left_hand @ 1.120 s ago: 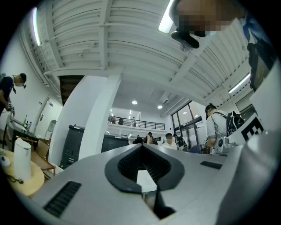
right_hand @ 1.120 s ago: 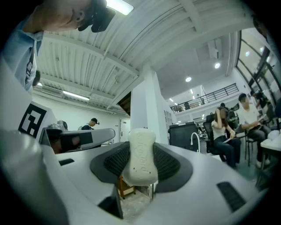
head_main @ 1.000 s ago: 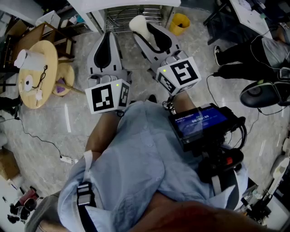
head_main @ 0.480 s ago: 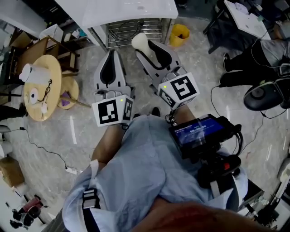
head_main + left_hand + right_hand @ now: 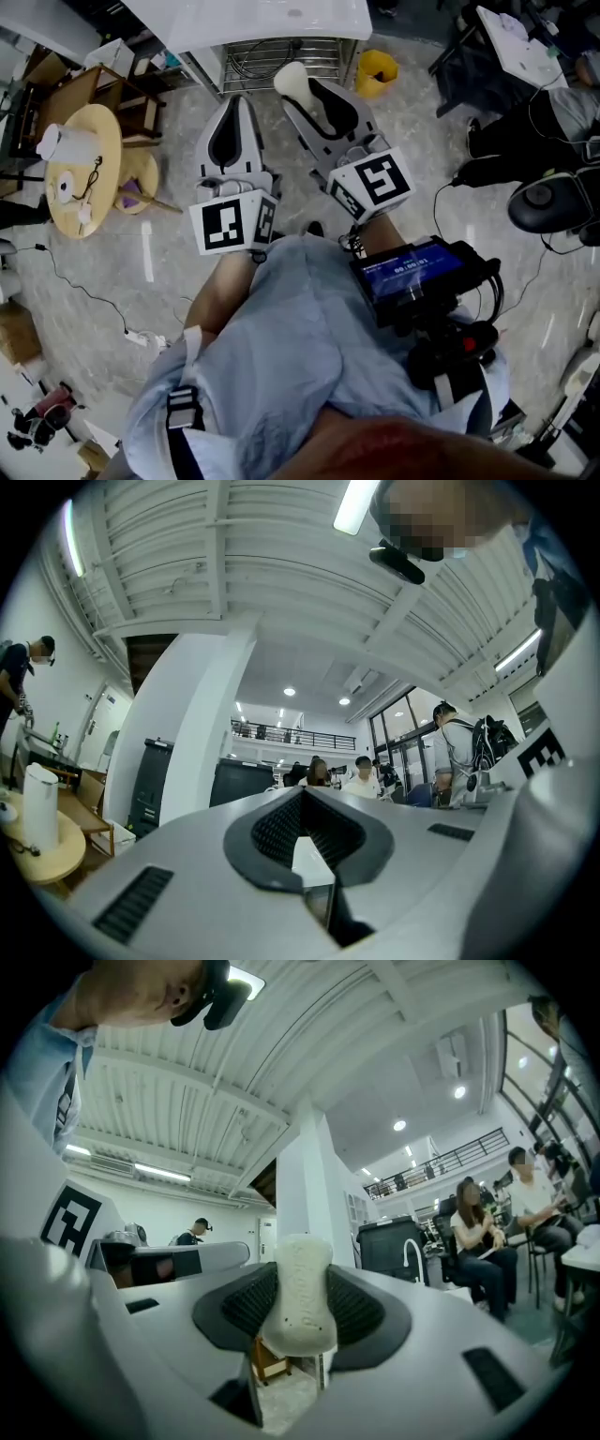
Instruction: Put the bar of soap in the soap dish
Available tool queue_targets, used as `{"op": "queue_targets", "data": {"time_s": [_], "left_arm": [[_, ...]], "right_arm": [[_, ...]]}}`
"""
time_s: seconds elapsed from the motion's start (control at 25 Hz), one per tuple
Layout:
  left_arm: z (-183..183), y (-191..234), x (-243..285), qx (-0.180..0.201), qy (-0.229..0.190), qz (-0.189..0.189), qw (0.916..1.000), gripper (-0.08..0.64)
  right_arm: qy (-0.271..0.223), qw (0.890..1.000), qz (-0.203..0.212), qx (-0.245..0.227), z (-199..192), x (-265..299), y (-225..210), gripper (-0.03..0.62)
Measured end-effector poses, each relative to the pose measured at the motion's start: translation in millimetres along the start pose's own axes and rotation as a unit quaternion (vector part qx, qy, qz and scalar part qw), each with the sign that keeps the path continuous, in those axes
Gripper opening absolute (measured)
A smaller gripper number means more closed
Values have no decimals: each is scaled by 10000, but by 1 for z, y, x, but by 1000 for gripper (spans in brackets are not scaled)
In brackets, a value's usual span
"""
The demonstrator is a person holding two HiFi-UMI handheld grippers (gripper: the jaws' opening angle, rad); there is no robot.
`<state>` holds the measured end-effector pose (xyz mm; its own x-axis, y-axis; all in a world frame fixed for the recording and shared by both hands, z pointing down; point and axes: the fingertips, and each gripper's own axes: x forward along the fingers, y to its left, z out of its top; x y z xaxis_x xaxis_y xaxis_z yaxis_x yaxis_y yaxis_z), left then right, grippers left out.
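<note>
We look steeply down over a light-blue shirt (image 5: 281, 347) at two smooth grey plastic grippers held out above a pale, glossy marbled floor (image 5: 141, 272). The right gripper (image 5: 307, 86) is clenched on the bar of soap (image 5: 302, 1288). The bar is a cream-white, matte, faintly speckled block, rounded at both ends and pinched at the waist. It stands on end between dark ribbed rubber pads (image 5: 246, 1305), and its upper end rises past the jaw tips. The left gripper (image 5: 232, 105) has its jaw tips drawn together, with nothing between the black textured pads (image 5: 274, 829).

Each gripper carries a white cube with black square markers, one on the left (image 5: 230, 223) and one on the right (image 5: 375, 183). A boxy black device with a lit blue screen (image 5: 412, 267) sits near the right forearm.

Far ahead, a wire rack (image 5: 281, 56) under a white tabletop (image 5: 253, 19) holds loose cables. To the right of the rack stands a yellow bin (image 5: 378, 70); we cannot tell what is in it. At far left, a round wooden table (image 5: 94, 187) carries a white paper roll (image 5: 66, 145).
</note>
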<state>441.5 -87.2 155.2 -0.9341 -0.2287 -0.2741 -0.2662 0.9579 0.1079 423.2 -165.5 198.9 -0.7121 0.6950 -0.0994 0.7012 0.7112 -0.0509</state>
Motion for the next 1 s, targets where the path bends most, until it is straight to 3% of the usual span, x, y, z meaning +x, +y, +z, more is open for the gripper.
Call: {"op": "queue_targets", "data": {"time_s": [0.52,0.76,1.0], "left_arm": [[-31,28,27,-54,178,199,9996,8],[-55,72,71,-129,258,218,9993,8],[-47,111,113,-95,196,83,9997,8]], "right_arm": [[173,9998,84,64,-24,34,-21,181],[252,9996,50,98,-43,89,-42,181],[143,9998,-59,97,-35,144,-54,181]]}}
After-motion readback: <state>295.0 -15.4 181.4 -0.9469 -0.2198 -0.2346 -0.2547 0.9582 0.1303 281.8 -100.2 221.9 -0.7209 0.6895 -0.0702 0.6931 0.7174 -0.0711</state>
